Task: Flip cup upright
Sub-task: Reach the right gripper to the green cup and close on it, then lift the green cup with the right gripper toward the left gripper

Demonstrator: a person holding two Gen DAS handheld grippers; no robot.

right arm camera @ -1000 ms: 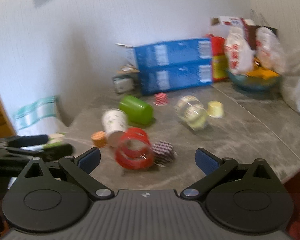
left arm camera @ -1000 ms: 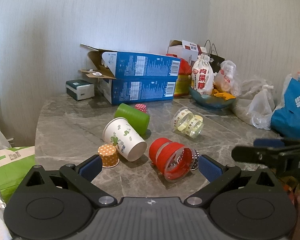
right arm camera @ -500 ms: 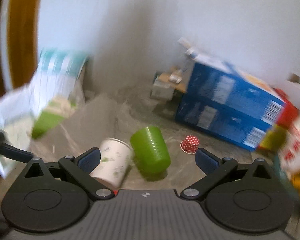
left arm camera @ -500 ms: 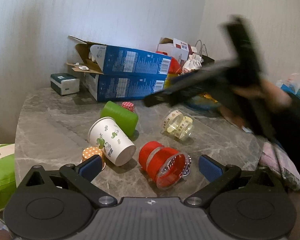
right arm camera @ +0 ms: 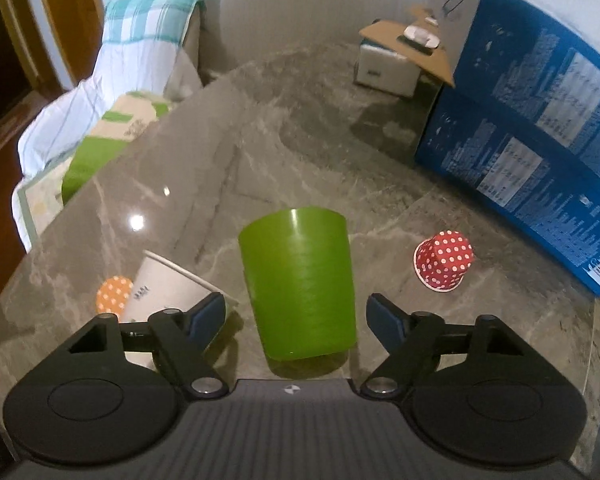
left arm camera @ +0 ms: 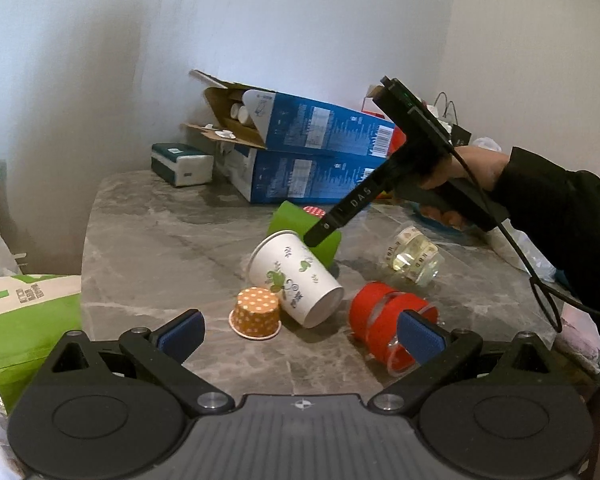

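A green plastic cup [right arm camera: 300, 284] lies on its side on the grey marble table [right arm camera: 228, 152]. My right gripper [right arm camera: 298, 316] is open, with one finger on each side of the cup, not touching it. In the left wrist view the right gripper [left arm camera: 320, 236] reaches down over the green cup [left arm camera: 290, 220]. A white paper cup with green print [left arm camera: 294, 278] lies on its side in front of it. A red cup [left arm camera: 384, 322] lies on its side to the right. My left gripper [left arm camera: 300, 334] is open and empty near the table's front edge.
A small orange dotted cup [left arm camera: 257, 314] stands upside down by the paper cup. A small red dotted cup [right arm camera: 444, 262] lies right of the green cup. A clear glass [left arm camera: 414, 256] lies on its side. Two blue cartons [left arm camera: 312, 152] and a small box [left arm camera: 182, 164] stand at the back.
My right gripper has swung in from the right and come down over the green cup, which now sits between its open fingers. My left gripper has drifted slightly; the cups have not moved.
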